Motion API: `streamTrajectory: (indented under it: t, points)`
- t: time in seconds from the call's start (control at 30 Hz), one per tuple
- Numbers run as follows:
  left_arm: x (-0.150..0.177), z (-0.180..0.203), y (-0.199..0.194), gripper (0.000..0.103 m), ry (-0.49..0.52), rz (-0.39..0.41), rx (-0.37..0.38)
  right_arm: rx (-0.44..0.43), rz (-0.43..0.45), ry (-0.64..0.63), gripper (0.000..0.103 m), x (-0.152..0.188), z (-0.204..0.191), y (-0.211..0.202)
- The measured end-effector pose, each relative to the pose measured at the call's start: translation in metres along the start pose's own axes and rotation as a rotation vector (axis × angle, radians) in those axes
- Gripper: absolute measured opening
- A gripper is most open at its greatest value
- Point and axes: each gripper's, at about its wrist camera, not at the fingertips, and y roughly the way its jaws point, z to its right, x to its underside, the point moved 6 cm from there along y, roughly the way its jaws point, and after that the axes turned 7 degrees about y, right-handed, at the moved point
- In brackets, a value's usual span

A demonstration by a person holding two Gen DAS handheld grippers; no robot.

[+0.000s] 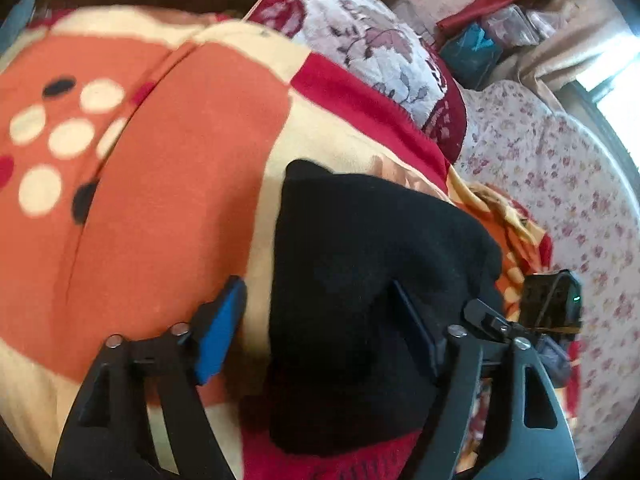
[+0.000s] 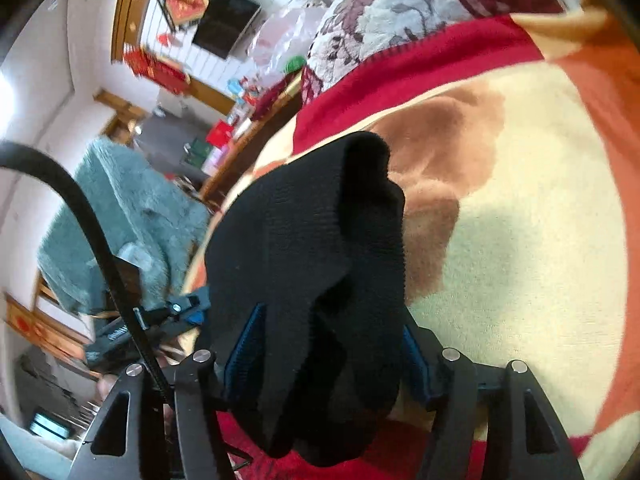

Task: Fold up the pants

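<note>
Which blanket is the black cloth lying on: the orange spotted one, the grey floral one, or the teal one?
The orange blanket with cream spots; the pants rest on it. The floral blanket lies behind.

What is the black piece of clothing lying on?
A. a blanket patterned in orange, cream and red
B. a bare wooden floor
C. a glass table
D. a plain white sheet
A: in both wrist views the black pants rest on a fuzzy orange, cream and red blanket.

Pants [image 2: 304, 264]: black matt knit; blanket [image 1: 160, 200]: fuzzy fleece
</note>
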Motion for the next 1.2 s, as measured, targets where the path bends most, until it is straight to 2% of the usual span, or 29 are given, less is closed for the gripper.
streamTrajectory:
  t: [0.03, 0.1, 0.13, 0.2, 0.27, 0.33, 0.5, 0.63, 0.77, 0.9, 1.0, 1.03, 1.07, 1.1, 1.13, 1.2]
  points:
    - [0.0, 0.006, 0.004, 0.082, 0.029, -0.001, -0.011, -0.002, 0.003, -0.001, 0.062, 0.0, 0.0, 0.0]
    - [0.003, 0.019, 0.013, 0.081, 0.092, -0.038, -0.013, 0.009, 0.004, -0.038, 0.061, 0.003, -0.004, 0.001]
    - [0.005, 0.026, 0.015, 0.074, 0.119, -0.053, -0.022, 0.02, 0.002, -0.059, 0.054, 0.005, -0.008, 0.003]
    - [0.001, 0.033, 0.007, 0.062, 0.144, -0.025, -0.051, 0.042, -0.003, -0.081, 0.048, 0.008, -0.013, 0.004]
    - [-0.005, 0.039, -0.003, 0.044, 0.16, -0.008, -0.04, 0.062, 0.008, -0.1, 0.045, 0.007, -0.02, -0.001]
    - [-0.014, 0.048, -0.012, 0.041, 0.176, 0.005, -0.013, 0.067, 0.019, -0.113, 0.044, 0.004, -0.027, -0.008]
    - [-0.051, 0.078, -0.026, 0.041, 0.254, 0.067, 0.003, 0.07, 0.09, -0.149, 0.044, -0.022, -0.046, -0.031]
    - [-0.08, 0.097, -0.013, 0.041, 0.278, 0.079, 0.02, 0.102, 0.137, -0.178, 0.044, -0.054, -0.054, -0.046]
    - [-0.094, 0.105, 0.013, 0.041, 0.275, 0.056, 0.021, 0.159, 0.15, -0.195, 0.044, -0.083, -0.047, -0.051]
    - [-0.096, 0.102, 0.046, 0.041, 0.273, 0.022, 0.0, 0.198, 0.144, -0.169, 0.045, -0.101, -0.023, -0.044]
    - [-0.092, 0.088, 0.08, 0.042, 0.247, -0.041, -0.049, 0.252, 0.14, -0.138, 0.047, -0.111, 0.0, -0.033]
    - [-0.088, 0.081, 0.09, 0.051, 0.242, -0.059, -0.079, 0.29, 0.12, -0.127, 0.052, -0.112, 0.011, -0.023]
    - [-0.086, 0.077, 0.093, 0.063, 0.241, -0.042, -0.095, 0.342, 0.081, -0.115, 0.056, -0.111, 0.025, -0.012]
    - [-0.085, 0.074, 0.092, 0.068, 0.242, -0.021, -0.105, 0.372, 0.054, -0.098, 0.067, -0.108, 0.036, -0.004]
    - [-0.084, 0.073, 0.09, 0.073, 0.245, -0.008, -0.112, 0.34, 0.083, -0.084, 0.068, -0.109, 0.038, -0.007]
    - [-0.082, 0.07, 0.086, 0.073, 0.239, -0.022, -0.104, 0.33, 0.089, -0.077, 0.069, -0.108, 0.04, -0.012]
